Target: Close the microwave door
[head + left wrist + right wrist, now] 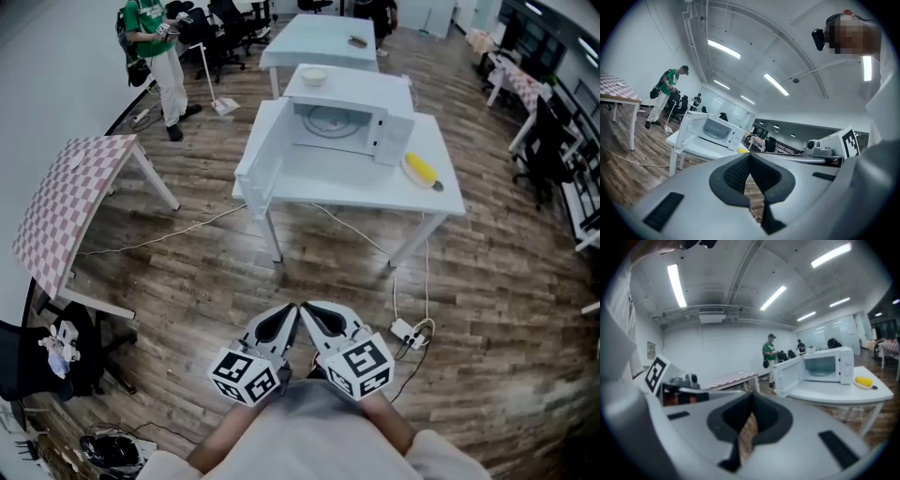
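In the head view, the boxy white microwave (pixel 349 117) sits on a white counter (pixel 356 183) in the upper middle of the frame. Its white hinged door (pixel 262 155) is swung wide toward the left, so the cavity and glass turntable show. A pale bowl (pixel 313 77) rests on top of the microwave and a yellow item (pixel 420 169) lies on the counter to its right. At the bottom centre, the grey left gripper (pixel 281 321) and grey right gripper (pixel 323 319) are held side by side close to the person's body, well apart from the counter across the wood-plank floor (pixel 187 281). In the left gripper view, the left gripper (pixel 750 157) has its dark pads pressed together at the tips with nothing between them. The microwave (pixel 719 130) and its open door (pixel 689 129) appear small at the middle left. In the right gripper view, the right gripper (pixel 751 399) is likewise closed on nothing, only floor showing through the slit lower down. The microwave (pixel 829 364) stands at the middle right with its door (pixel 787 373) hanging open. The task looks to be at the approach step, with no contact made. The next move likely calls for walking up to the counter, bringing one gripper to the outer face of the door near its free edge, and pushing it round until it latches.
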Tool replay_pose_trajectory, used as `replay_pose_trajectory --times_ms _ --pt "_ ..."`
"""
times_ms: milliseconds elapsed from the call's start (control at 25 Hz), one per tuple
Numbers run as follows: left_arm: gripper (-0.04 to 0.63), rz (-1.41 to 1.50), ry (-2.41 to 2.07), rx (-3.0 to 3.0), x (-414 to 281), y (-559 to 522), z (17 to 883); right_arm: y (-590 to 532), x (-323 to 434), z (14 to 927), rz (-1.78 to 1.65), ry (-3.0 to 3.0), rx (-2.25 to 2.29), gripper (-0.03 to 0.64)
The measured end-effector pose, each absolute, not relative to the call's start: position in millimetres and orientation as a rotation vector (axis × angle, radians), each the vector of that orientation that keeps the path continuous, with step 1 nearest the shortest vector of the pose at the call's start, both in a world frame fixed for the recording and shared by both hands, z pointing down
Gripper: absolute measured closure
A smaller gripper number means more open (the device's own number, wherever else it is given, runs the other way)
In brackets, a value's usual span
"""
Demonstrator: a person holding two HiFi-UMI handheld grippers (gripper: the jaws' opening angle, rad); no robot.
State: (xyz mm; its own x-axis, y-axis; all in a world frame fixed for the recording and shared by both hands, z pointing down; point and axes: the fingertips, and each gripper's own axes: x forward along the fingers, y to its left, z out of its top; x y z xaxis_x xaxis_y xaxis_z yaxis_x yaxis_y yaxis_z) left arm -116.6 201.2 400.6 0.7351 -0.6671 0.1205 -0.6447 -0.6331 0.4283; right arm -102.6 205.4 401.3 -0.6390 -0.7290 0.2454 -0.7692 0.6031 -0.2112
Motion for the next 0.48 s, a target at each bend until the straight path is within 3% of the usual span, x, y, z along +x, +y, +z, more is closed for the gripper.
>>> replay_pose_trajectory --times_ms 480 --pt "0.578 -0.064 -1.067 2.491 -96 188 399 193 -82 400 0.439 -2.715 1.184 0.594"
